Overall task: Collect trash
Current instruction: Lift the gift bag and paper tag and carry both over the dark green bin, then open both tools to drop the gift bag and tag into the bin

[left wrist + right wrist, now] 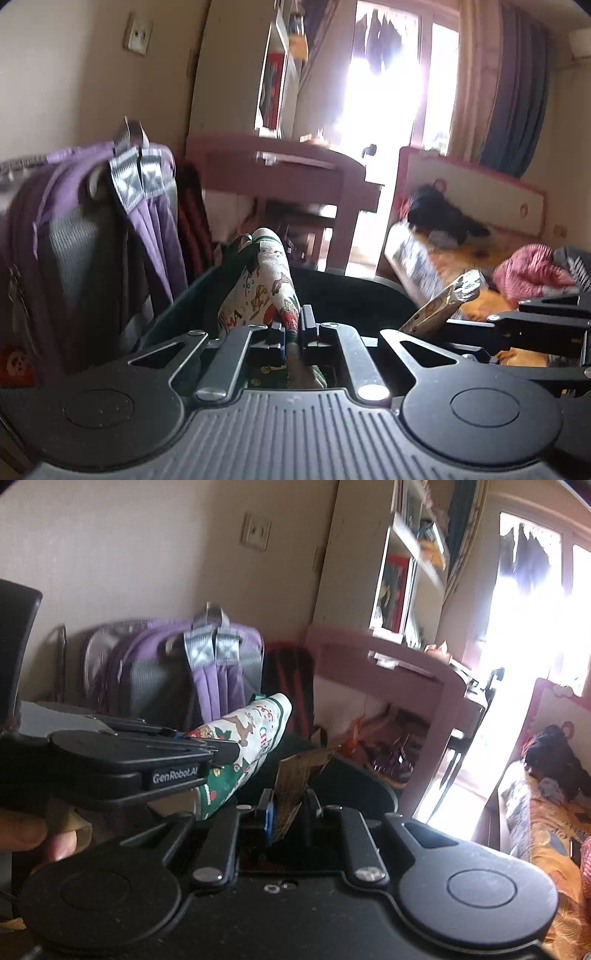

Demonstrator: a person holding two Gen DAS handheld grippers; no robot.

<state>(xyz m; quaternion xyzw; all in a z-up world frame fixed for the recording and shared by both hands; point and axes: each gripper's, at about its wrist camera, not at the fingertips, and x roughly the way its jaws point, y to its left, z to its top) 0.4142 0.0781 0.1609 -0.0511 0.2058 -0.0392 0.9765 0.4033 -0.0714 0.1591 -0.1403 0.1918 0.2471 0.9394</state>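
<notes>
My left gripper [293, 325] is shut on a white paper bag with Christmas prints [264, 280], held up over a black bin [354, 291]. The bag also shows in the right wrist view [245, 746], clamped in the left gripper [218, 753]. My right gripper [290, 805] is shut on a brown crumpled wrapper [295, 779], held over the same black bin [354, 782]. In the left wrist view the wrapper [443, 304] pokes up at the right, ahead of the right gripper's black body.
A purple backpack [110, 206] stands against the wall at the left. A pink desk [288, 166] is behind the bin. A bed with clothes [517, 266] lies to the right. A bright balcony door is at the back.
</notes>
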